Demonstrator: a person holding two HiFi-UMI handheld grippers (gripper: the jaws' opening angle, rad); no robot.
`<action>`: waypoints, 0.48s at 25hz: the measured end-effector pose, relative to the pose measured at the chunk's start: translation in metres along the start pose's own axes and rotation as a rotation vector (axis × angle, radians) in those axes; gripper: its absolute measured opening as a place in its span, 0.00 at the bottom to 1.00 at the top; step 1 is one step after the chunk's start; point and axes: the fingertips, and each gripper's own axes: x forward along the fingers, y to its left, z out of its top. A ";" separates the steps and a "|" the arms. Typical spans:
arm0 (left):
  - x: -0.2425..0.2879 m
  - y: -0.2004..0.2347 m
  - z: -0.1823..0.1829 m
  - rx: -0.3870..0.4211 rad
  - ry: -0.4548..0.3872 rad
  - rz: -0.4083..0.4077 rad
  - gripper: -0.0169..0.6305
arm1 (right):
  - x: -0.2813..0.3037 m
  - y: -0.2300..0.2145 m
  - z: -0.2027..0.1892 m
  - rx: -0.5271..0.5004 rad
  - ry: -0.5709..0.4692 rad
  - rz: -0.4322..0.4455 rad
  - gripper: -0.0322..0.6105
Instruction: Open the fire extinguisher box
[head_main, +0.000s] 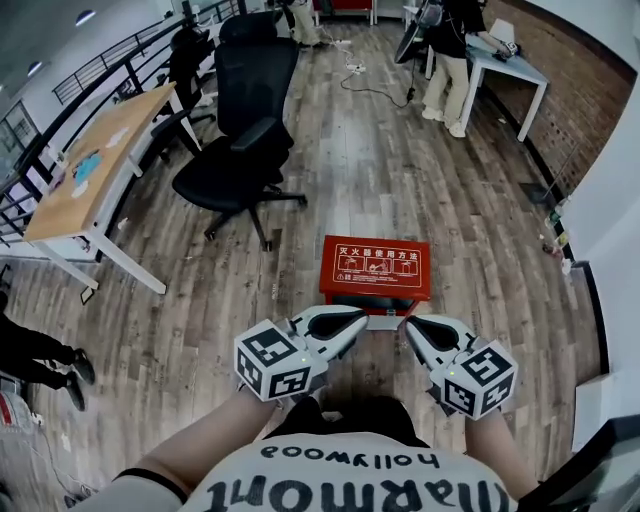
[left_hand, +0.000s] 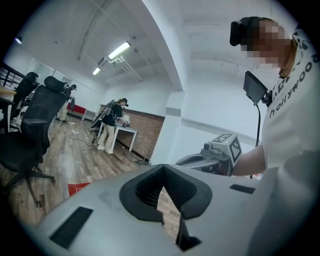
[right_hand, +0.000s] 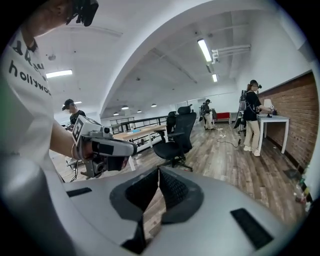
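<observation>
Left gripper (head_main: 360, 320) and right gripper (head_main: 410, 327) hang side by side, both clenched and empty.
The red fire extinguisher box (head_main: 375, 268) lies lid-down on the wood floor (head_main: 450, 230) just beyond their tips, with a black office chair (head_main: 245, 150) farther off.

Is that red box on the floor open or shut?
Shut: the red box has its labelled top lying flat and level, with nothing raised.

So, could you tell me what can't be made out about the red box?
- Front of the box: head view, partly covered by the left gripper and right gripper.
- lid print: head view, too small.
- Left gripper view: only a red corner past the gripper's body.
- Right gripper view: box not visible.
</observation>
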 end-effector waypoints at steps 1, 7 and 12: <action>0.003 0.003 0.002 -0.001 -0.003 0.018 0.04 | 0.001 -0.003 -0.001 -0.002 0.006 0.014 0.07; 0.034 0.013 0.003 -0.016 -0.023 0.143 0.04 | -0.009 -0.041 -0.004 -0.068 0.053 0.076 0.07; 0.062 0.013 0.000 -0.037 -0.068 0.241 0.04 | -0.024 -0.087 -0.008 -0.090 0.071 0.103 0.07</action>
